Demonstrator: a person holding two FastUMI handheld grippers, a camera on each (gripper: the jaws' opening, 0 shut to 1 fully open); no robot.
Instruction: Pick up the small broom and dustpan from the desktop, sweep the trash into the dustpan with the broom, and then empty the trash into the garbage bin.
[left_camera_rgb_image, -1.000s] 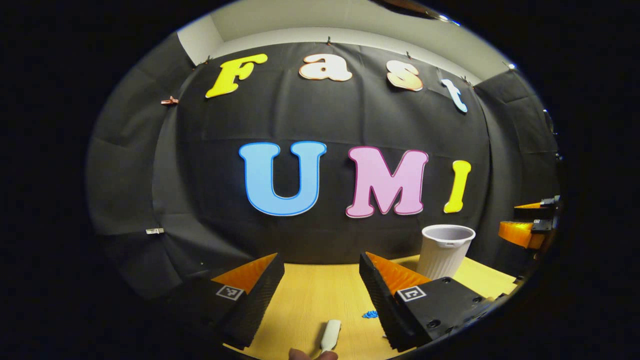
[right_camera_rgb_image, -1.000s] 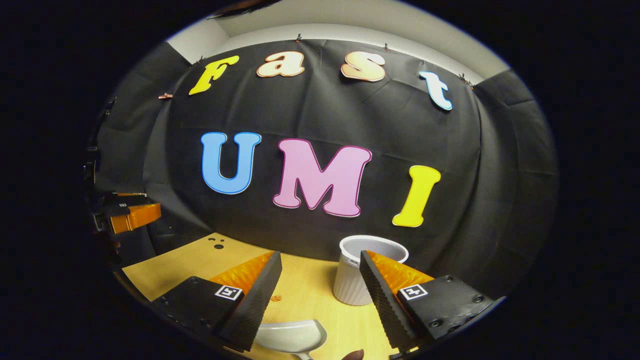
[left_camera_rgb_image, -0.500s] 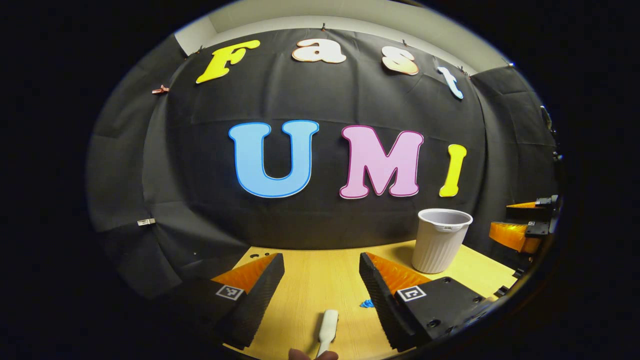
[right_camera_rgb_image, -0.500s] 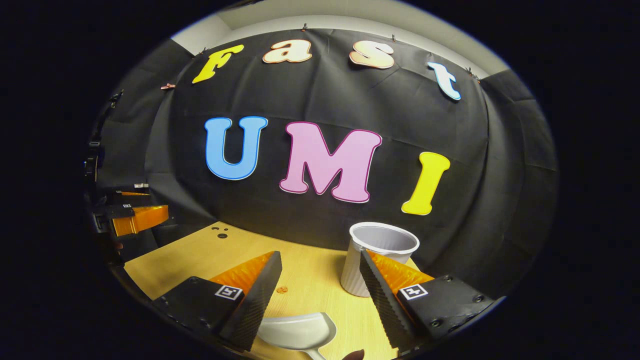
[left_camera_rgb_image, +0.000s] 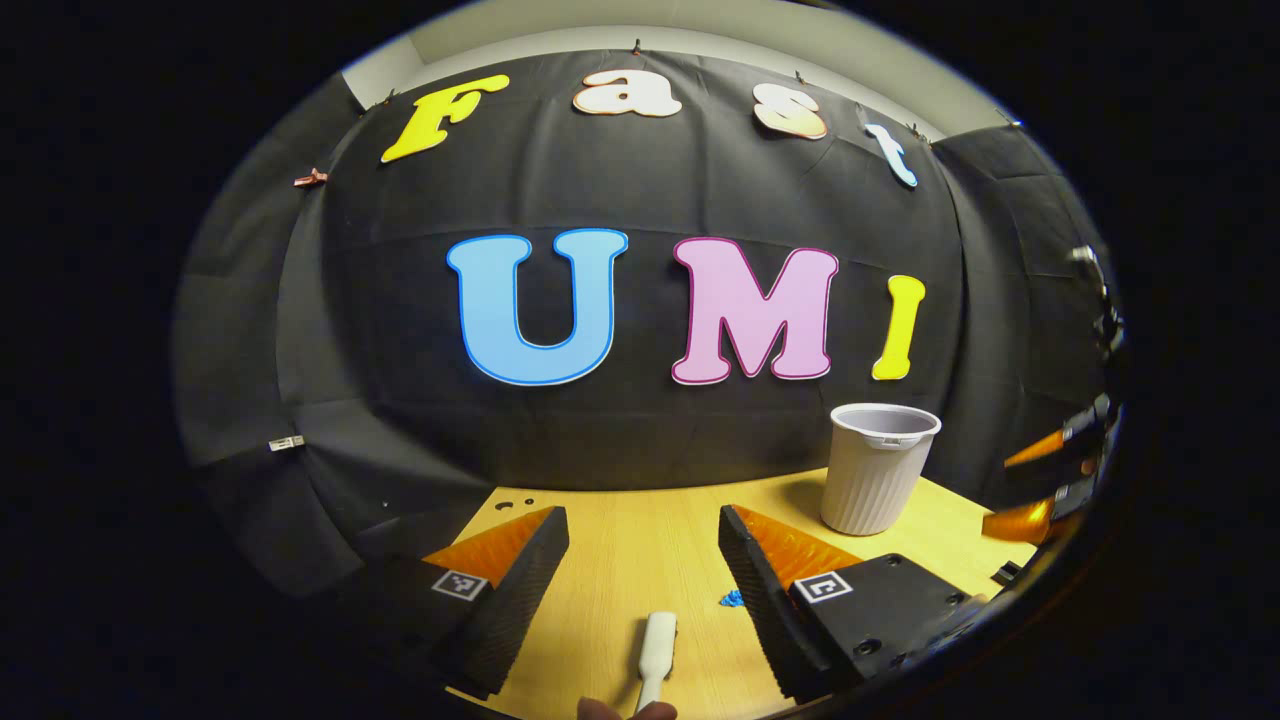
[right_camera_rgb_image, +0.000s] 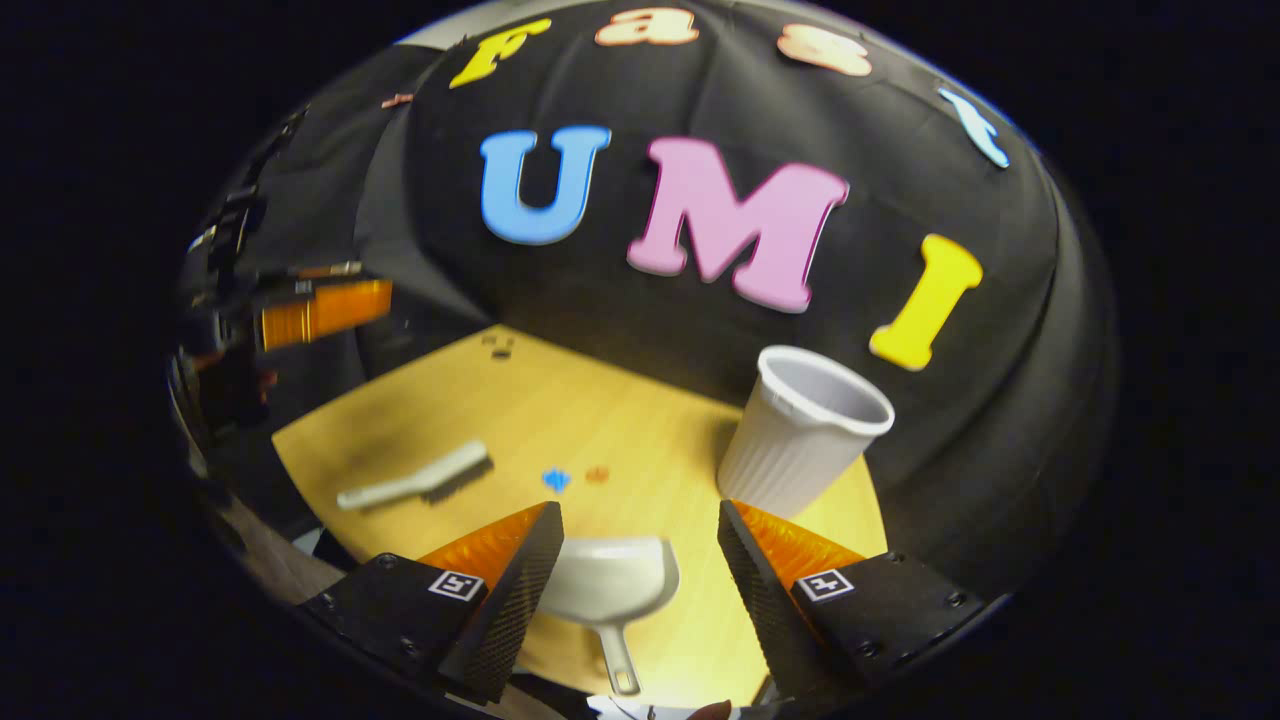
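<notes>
right gripper view: right tongs (right_camera_rgb_image: 640, 560) spread over dustpan (right_camera_rgb_image: 608, 585) — left tongs (left_camera_rgb_image: 643, 570) spread too (broom (left_camera_rgb_image: 655, 650) between).

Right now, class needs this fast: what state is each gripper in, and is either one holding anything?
Left gripper: open, holding nothing; the broom lies on the desk below it.
Right gripper: open, holding nothing; the dustpan lies below it.

The right gripper (right_camera_rgb_image: 640, 560) has tipped downward over the past second, bringing far more of the worktop (right_camera_rgb_image: 480, 400) into its view: the dustpan (right_camera_rgb_image: 610, 585) now lies whole between its spread fingers, and the broom (right_camera_rgb_image: 415, 480) and scraps of trash (right_camera_rgb_image: 556, 479) have appeared left of the garbage bin (right_camera_rgb_image: 800, 430).
</notes>
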